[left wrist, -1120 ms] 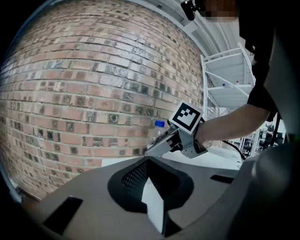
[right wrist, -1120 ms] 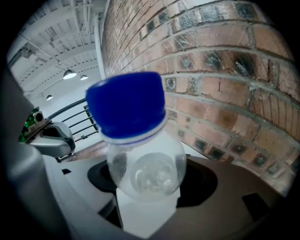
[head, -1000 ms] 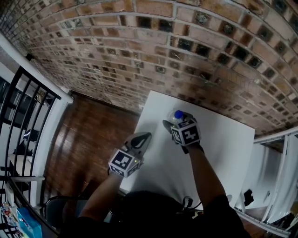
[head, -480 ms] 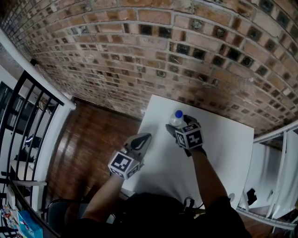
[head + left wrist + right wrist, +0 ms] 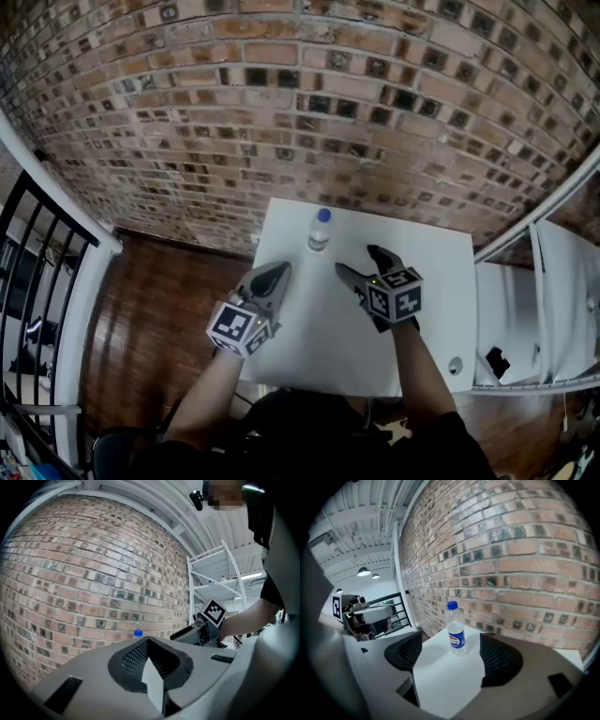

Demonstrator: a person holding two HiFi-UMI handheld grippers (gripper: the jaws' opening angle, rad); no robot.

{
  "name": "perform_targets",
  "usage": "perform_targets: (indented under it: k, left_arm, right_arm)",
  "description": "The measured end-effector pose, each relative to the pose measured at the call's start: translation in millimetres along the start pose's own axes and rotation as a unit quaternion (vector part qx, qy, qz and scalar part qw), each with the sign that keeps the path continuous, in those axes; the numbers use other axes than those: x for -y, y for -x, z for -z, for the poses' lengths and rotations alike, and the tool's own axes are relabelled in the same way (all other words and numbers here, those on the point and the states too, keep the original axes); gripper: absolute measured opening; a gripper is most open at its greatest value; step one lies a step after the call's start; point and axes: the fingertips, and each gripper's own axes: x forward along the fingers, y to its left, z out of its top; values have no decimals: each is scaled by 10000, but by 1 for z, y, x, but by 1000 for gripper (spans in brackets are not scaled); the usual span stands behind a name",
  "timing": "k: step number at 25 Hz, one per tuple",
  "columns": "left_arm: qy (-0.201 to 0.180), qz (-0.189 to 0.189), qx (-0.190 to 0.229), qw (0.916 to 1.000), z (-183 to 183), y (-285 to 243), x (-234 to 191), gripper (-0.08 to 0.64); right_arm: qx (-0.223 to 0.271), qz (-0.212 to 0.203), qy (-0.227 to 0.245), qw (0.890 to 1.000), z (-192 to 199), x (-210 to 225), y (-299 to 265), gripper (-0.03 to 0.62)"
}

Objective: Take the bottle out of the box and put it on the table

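Rising left of the table (image 5: 427,281), black metal railing (image 5: 37,272) bars stood over a glossy, reddish-brown plank floor (image 5: 159,309). A rough brick wall (image 5: 281,112), its courses mottled red, brown and grey, ran behind the table's far edge. The table itself was a smooth, matte white square slab.

At the table's left edge hung the left gripper (image 5: 272,274), a grey plastic claw bearing a marker cube (image 5: 234,326) of black-and-white squares. Its dark ribbed pads (image 5: 131,660) met at a point, closed on nothing.

The bottle (image 5: 319,232) stood upright on the table near its far edge, towards the left, touching neither claw.

Farther right, over the table's middle, the right gripper (image 5: 359,261) carried the same kind of cube. Its jaws had just been opening and stood wide apart. Only bare tabletop lay between the curved, ribbed pads, with the bottle ahead of them and clear of both. Right of the table stood white metal shelving (image 5: 562,281).

The bottle was a slim cylinder of clear plastic with a round blue cap and a blue label band. Whether any liquid was in it could not be told.
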Motion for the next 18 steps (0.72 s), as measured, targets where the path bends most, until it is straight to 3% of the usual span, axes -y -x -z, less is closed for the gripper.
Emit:
perform_targets:
  k: [5,6,9,14,18]
  left_arm:
    - [-157,306,-9,9994,-11,8,39,-8]
    - [-195,352,15,9992,-14,11,47,-8]
    - [-240,362,126,9990,-24,23,65,-8]
    - [-188,257,373,9988,-42,48,97,-8]
    - [-167,139,490,9986,-52,67,129,-8]
  right_arm:
    - [818,442,-186,9955,4,-3,72,305]
    - [1054,571,-171,9926,2,-4,87,298]
    - [1727,813,-160,9815,-3,-11,134,198]
    - [2030,577,154,9774,12,-39,198,198]
    - [2372,246,-26,9712,27,-55,254,198]
